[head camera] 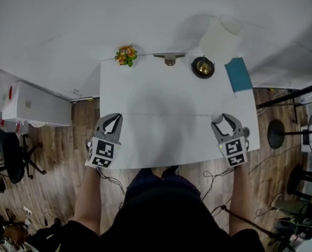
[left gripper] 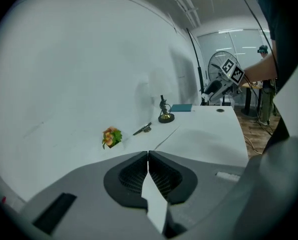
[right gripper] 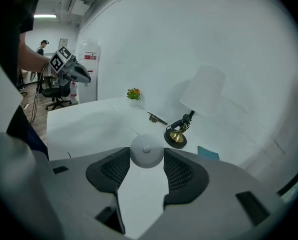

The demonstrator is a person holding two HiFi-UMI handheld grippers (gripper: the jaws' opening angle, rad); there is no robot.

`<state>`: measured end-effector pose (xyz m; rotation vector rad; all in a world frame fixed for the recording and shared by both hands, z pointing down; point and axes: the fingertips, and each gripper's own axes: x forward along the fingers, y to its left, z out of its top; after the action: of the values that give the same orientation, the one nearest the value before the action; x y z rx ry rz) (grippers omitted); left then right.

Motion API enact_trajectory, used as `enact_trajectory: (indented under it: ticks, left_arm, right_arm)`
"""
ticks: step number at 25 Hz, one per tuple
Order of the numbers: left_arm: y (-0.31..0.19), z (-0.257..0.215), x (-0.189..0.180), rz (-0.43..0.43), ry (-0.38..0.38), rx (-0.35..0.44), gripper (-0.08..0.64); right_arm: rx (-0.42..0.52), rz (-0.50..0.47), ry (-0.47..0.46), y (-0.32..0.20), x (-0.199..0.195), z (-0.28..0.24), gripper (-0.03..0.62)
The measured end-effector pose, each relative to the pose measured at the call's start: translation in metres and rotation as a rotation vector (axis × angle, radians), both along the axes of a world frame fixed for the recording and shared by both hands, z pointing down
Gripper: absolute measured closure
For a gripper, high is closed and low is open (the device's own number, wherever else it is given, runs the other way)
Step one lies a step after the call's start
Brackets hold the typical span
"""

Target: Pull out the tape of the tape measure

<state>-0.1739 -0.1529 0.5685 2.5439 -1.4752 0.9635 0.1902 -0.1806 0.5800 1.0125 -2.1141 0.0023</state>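
A round white tape measure (head camera: 217, 118) (right gripper: 146, 153) sits between the fingertips of my right gripper (head camera: 222, 119) (right gripper: 146, 156), which is shut on it above the right part of the white table (head camera: 171, 146). From the case a thin pale tape (head camera: 166, 114) (left gripper: 166, 136) (right gripper: 126, 121) runs leftwards across the table. It ends at my left gripper (head camera: 115, 118) (left gripper: 148, 156) over the table's left edge. That gripper's jaws are pressed together on the tape's end.
Along the table's far edge stand a small flower pot (head camera: 126, 55), a metal clip-like object (head camera: 169, 58), a brass-based lamp (head camera: 203, 67) with a white shade, and a teal notebook (head camera: 238, 74). A white cabinet (head camera: 35, 106) stands at the left, with stands and cables on the floor at the right.
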Motion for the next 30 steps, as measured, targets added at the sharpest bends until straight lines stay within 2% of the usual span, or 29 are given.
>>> enact_trajectory:
  ticks: [5, 10, 17, 30]
  left_arm:
    - [0.004, 0.049, 0.001, -0.008, 0.033, -0.112, 0.549]
    - [0.011, 0.091, 0.001, -0.021, 0.037, -0.199, 0.549]
    - [0.017, 0.14, 0.0, -0.044, 0.043, -0.303, 0.549]
    - [0.028, 0.175, -0.003, -0.051, 0.041, -0.374, 0.549]
  right_arm:
    - [-0.105, -0.009, 0.026, 0.006, 0.003, 0.048, 0.373]
    - [-0.221, 0.032, -0.005, 0.014, 0.004, 0.092, 0.374]
    - [-0.292, -0.007, 0.05, 0.024, 0.003, 0.139, 0.373]
    - [-0.353, -0.022, 0.079, 0.031, 0.0, 0.177, 0.373]
